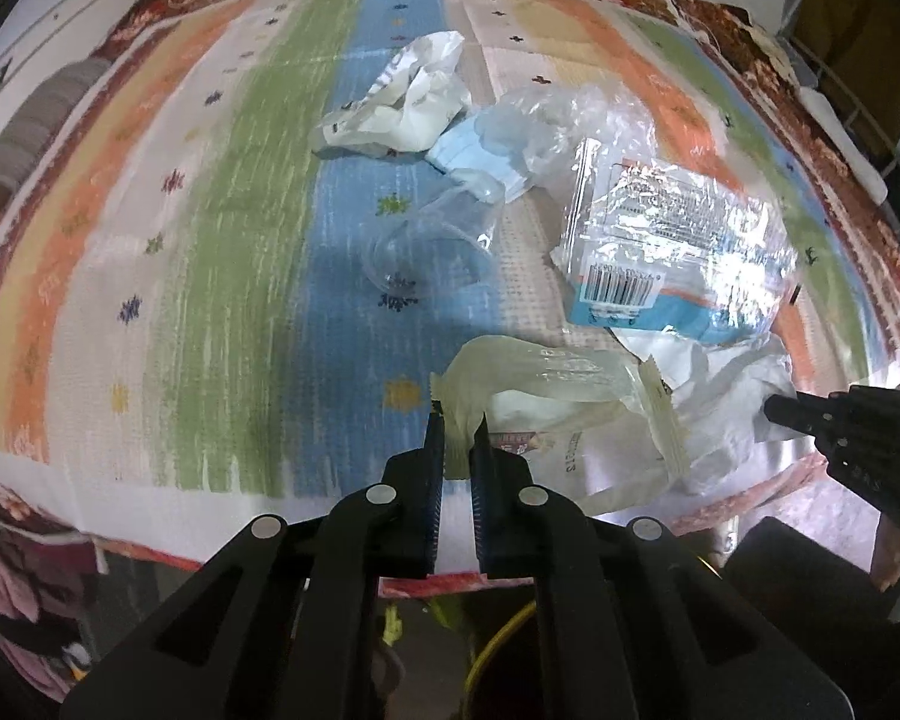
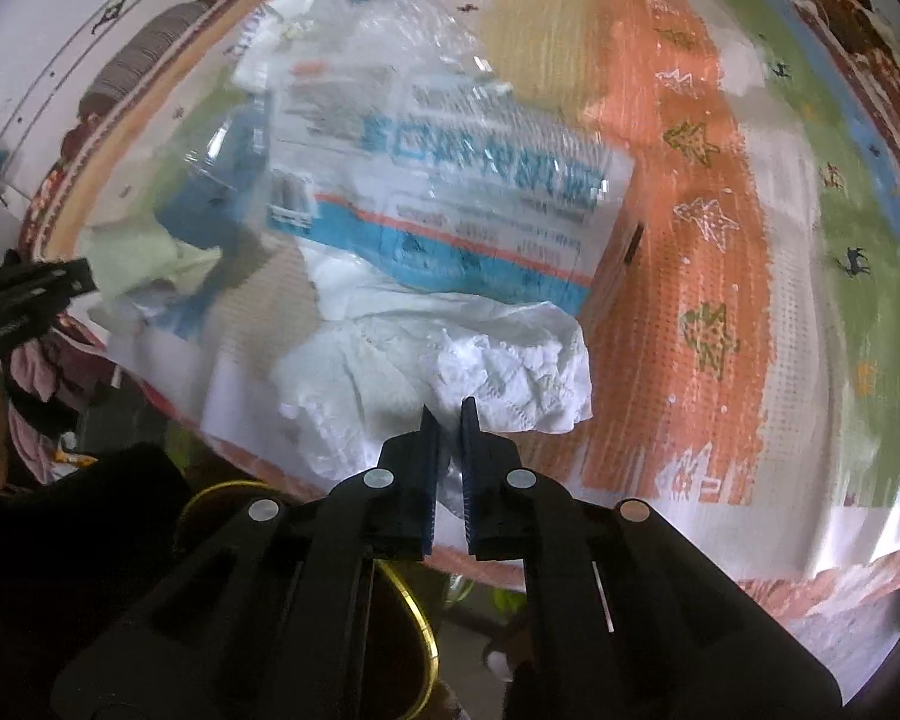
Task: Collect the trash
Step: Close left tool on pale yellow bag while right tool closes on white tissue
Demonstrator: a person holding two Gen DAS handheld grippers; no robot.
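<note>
1. Grip first: the left gripper (image 1: 457, 420) has its jaws pinched nearly together on the near corner of a pale yellowish wrapper (image 1: 540, 378), which lies at the near edge of the table.
2. The right gripper (image 2: 448, 411) is likewise closed down, its tips nipping the near edge of a crumpled white tissue (image 2: 450, 372) just right of the wrapper.
3. Judged from this, the step in hand is the pick-up: both pieces are seized but lie on the striped tablecloth (image 1: 222, 240), not yet lifted.
4. The next move calls for raising both clear of the cloth and carrying them to wherever the rubbish goes; a dark opening with a yellow rim (image 2: 417, 612) shows below the table edge, possibly a bin, though I cannot tell.
5. Thin film and tissue may slip or tear, so the lift wants to be slow.
6. Resting on the far side of the tissue is a clear printed plastic bag (image 1: 672, 252) with a barcode; it may drag along.
7. Farther off lie a clear plastic cup (image 1: 432, 246) on its side, a blue face mask (image 1: 474, 159) under crinkled film, and a white crumpled bag (image 1: 402, 102), all waiting to be collected.
</note>
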